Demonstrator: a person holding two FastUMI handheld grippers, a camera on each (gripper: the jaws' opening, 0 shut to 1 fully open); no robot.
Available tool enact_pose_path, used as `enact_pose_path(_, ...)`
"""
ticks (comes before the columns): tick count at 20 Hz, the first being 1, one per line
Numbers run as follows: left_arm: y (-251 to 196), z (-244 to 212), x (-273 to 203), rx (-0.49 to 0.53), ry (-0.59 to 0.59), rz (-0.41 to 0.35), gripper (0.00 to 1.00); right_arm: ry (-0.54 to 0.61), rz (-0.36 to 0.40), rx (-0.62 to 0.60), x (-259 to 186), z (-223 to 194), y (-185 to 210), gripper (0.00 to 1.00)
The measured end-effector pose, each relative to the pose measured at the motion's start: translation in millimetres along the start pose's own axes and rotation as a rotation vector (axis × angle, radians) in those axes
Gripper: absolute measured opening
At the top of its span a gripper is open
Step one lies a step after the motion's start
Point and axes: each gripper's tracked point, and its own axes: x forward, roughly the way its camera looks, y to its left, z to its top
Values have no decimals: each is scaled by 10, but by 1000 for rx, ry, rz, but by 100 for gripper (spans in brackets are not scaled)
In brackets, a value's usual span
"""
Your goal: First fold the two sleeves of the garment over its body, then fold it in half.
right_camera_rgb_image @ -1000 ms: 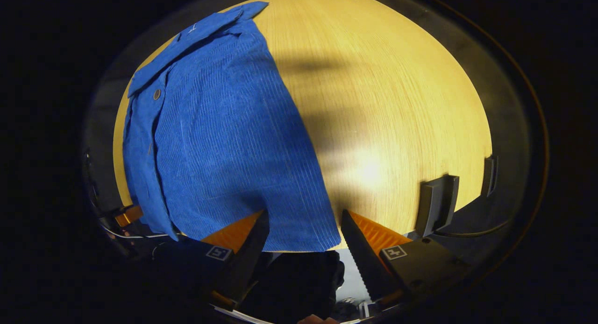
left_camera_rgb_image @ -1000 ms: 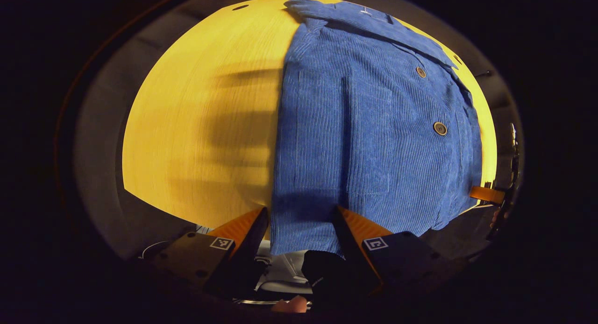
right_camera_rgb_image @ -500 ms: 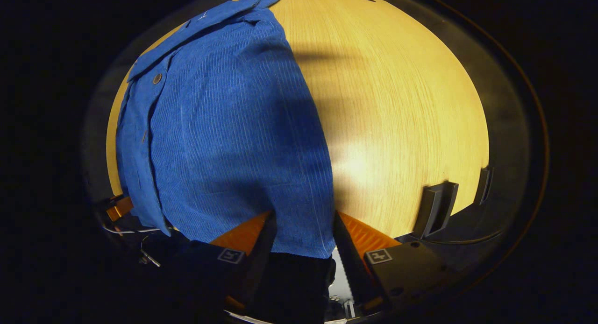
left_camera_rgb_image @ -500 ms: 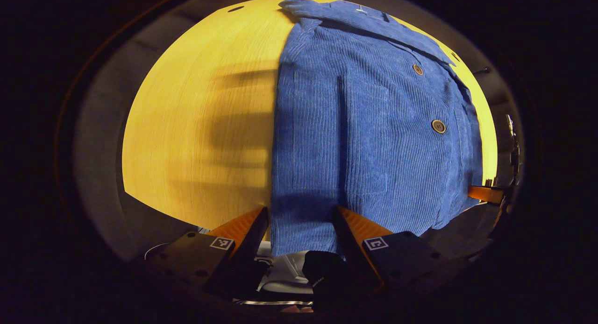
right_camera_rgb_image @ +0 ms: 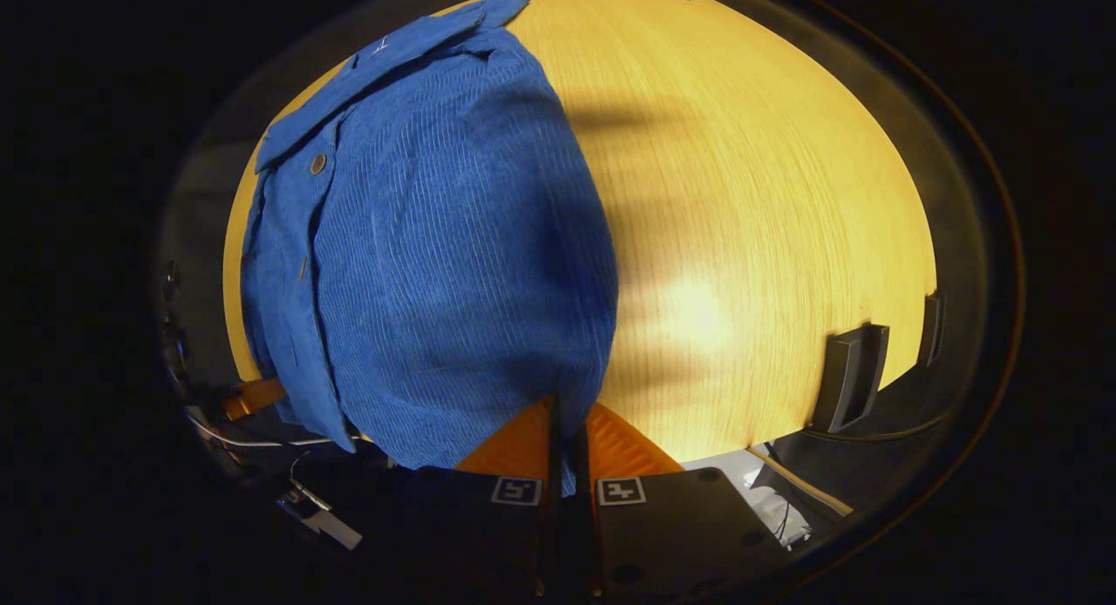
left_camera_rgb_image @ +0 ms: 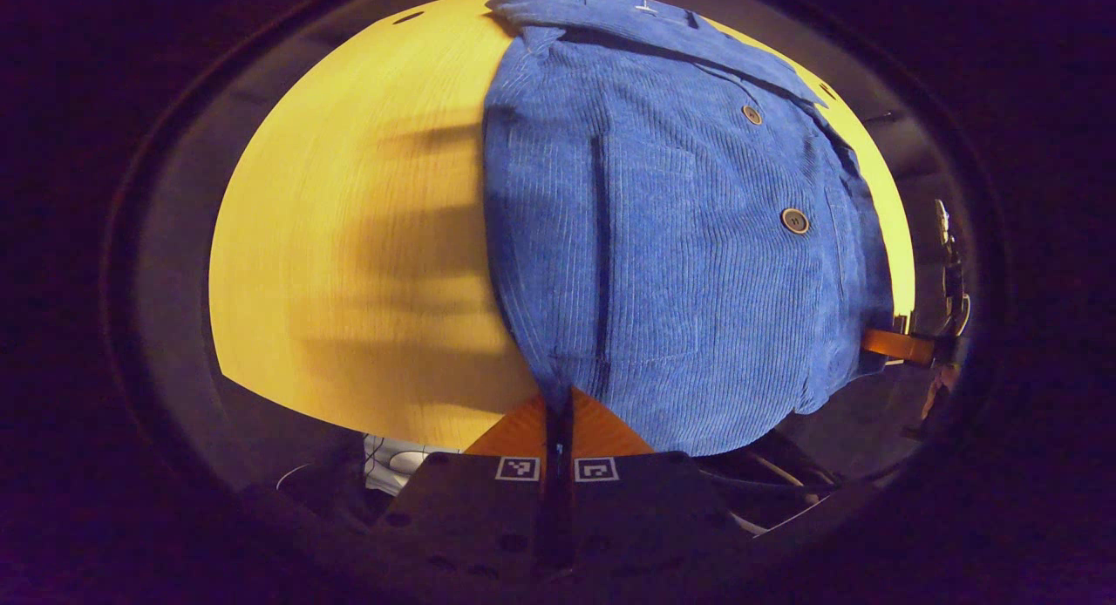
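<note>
**Both tongs clamped on the hem, ready for the fold in half**

The blue corduroy button-front shirt [left_camera_rgb_image: 680,239] lies flat on the yellow wood-grain table [left_camera_rgb_image: 349,239], collar [left_camera_rgb_image: 645,21] toward the far edge and hem at the near edge, where it overhangs slightly. No sleeve lies out to either side on the bare table; the sleeves appear to be already folded in, so the step in hand is judged to be the second one, folding the shirt in half.

In the left gripper view, the left tongs [left_camera_rgb_image: 558,409] are closed tight on the hem at one lower corner of the shirt, the cloth pinched between the two fingers and gathered to a point there. In the right gripper view, the right tongs [right_camera_rgb_image: 565,418] are likewise closed on the other lower corner, a strip of blue cloth showing in the slit between the fingers. A dark bracket [right_camera_rgb_image: 850,378] stands at the near edge of the table, well apart from the shirt.

The next move would call for lifting both corners together and carrying the hem toward the collar, keeping the two tongs level and evenly spaced so that the fold line runs straight across the body, then laying the hem down near the far edge before letting go.
</note>
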Motion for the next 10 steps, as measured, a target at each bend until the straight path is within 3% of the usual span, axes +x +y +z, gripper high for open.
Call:
enact_pose_path(1, 12, -13, 1, 9, 2, -1, 0, 0, 2, 4, 5, -6, 9, 3)
enact_pose_path(3, -38, -52, 2, 22, 22, -41, 0, -15, -5, -30, 8, -6, 8, 2)
enact_pose_path(4, -68, -60, 2, 19, 34, -75, 0, -17, -8, -47, -5, -21, 23, 11)
enact_pose_path(5, -105, -54, -22, 11, 41, -111, 0, -20, -6, -60, -13, -31, 49, 2)
enact_pose_path(10, -92, -25, -224, -79, 35, -195, 0, -71, 44, -114, -285, 19, 244, 2)
